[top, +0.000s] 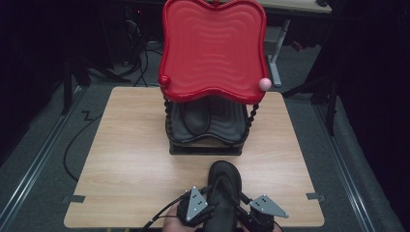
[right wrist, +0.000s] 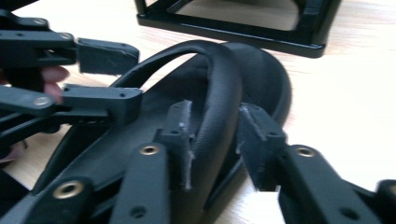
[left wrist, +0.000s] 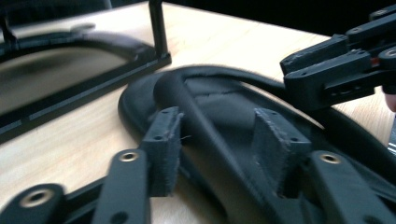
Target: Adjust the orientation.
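Up top, in the high view, a black flip-flop lies flat on the wooden table, toe toward the two-tier shoe rack. The rack's red upper tray is bare, while its dark lower shelf already carries what looks like the matching sandal, so this one probably belongs beside it or above. The left gripper and right gripper flank the heel end from either side, a sensible way to steady a floppy sole.

Next, the left gripper view: its pads straddle one branch of the thong strap with daylight on both sides, so these jaws are released, not pinching. The right gripper hangs just across the sole, and the rack's base frame sits near the toe.

Finally, the right gripper view: the other strap branch runs up between its pads. One pad lies against the strap, the other stands apart, so I judge it loose. The straps offer the firmest hold for lifting.
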A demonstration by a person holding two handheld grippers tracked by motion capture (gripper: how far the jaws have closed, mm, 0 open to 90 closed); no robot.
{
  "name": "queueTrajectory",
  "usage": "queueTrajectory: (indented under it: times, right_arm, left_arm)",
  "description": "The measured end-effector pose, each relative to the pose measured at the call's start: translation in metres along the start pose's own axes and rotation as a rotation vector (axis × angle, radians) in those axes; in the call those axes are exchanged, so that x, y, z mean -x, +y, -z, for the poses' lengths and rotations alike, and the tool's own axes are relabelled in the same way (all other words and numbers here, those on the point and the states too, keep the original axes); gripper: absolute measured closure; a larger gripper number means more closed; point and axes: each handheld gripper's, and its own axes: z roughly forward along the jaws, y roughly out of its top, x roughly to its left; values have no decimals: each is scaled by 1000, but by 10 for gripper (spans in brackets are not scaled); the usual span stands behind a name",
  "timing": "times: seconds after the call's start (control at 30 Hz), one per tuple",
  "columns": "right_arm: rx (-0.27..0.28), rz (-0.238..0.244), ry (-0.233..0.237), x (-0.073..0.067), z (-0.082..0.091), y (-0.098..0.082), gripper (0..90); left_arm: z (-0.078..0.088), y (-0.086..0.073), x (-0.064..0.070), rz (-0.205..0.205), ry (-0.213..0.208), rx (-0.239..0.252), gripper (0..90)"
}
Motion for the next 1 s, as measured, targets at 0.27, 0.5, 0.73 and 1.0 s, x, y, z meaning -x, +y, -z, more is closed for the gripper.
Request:
queueTrajectory:
  times: [0.27,0.5,0.73,1.0]
  right_arm:
    - [2,45,-6,-1,-23,11,723]
    - [1,0,-8,-2,-34,14,538]
    - [-34,-13,-6,-1,-32,5,677]
    - [44,22,-11,-6,-9,7,713]
  left_arm:
    - [-7,3,-20,40,54,0,612]
    - [-2,-2,-18,53,39,-22,490]
    - [2,-3,-16,87,30,-17,621]
    - [24,14,0,5,30,102,643]
